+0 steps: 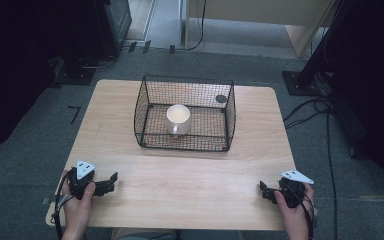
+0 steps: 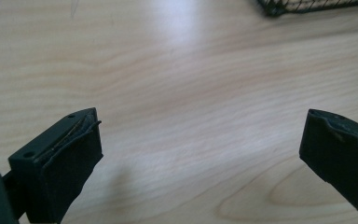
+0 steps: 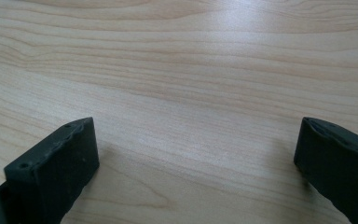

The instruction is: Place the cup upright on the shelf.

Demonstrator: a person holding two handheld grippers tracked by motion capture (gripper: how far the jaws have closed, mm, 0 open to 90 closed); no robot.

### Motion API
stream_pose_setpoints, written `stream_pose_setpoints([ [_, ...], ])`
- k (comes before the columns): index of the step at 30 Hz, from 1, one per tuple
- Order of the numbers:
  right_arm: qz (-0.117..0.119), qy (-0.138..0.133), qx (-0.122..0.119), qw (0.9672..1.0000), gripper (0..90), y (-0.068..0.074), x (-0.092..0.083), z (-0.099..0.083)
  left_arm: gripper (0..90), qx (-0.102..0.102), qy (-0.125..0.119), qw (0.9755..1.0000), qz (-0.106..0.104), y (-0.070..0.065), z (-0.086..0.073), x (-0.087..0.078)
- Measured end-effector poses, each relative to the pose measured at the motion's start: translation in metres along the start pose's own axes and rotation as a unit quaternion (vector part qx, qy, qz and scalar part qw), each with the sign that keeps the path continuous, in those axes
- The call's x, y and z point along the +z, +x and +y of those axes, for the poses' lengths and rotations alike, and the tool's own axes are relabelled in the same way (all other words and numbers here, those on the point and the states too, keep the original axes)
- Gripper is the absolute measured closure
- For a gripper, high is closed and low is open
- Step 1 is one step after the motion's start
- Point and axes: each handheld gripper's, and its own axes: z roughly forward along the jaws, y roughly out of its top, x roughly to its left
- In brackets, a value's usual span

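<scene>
White mug (image 1: 178,119) upright inside wire basket (image 1: 152,87) mid-tabletop (image 1: 190,175); likely rigid, glazed-slick, breakable, best pinched across rim; left tool (image 1: 111,181) and right tool (image 1: 265,190) both wide, empty.

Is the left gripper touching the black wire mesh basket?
Apart. The high view shows bare wooden table between the left gripper and the basket.

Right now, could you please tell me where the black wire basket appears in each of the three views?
High view: the black wire basket sits at the centre of the table's far half, with a white mug inside.
Left gripper view: one basket corner cuts the top right edge, beyond the open left gripper.
Right gripper view: the basket is not in this picture.
Shared landmark: the light wooden tabletop.
</scene>
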Motion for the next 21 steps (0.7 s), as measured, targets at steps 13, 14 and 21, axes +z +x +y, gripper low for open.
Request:
stream_pose_setpoints([
  [13,0.000,0.000,0.000,1.0000,0.0,0.0000,0.0000,0.0000,0.0,0.000,0.051,0.9986,0.018,0.0112,-0.0052,0.0016],
  [14,0.000,0.000,0.000,1.0000,0.0,0.0000,0.0000,0.0000,0.0,-0.001,0.051,0.9985,0.019,0.0109,-0.0051,0.0016],
  [21,0.000,0.000,0.000,1.0000,0.0,0.0000,0.0000,0.0000,0.0,-0.022,0.050,0.9977,0.039,0.0068,-0.0047,0.0024],
])
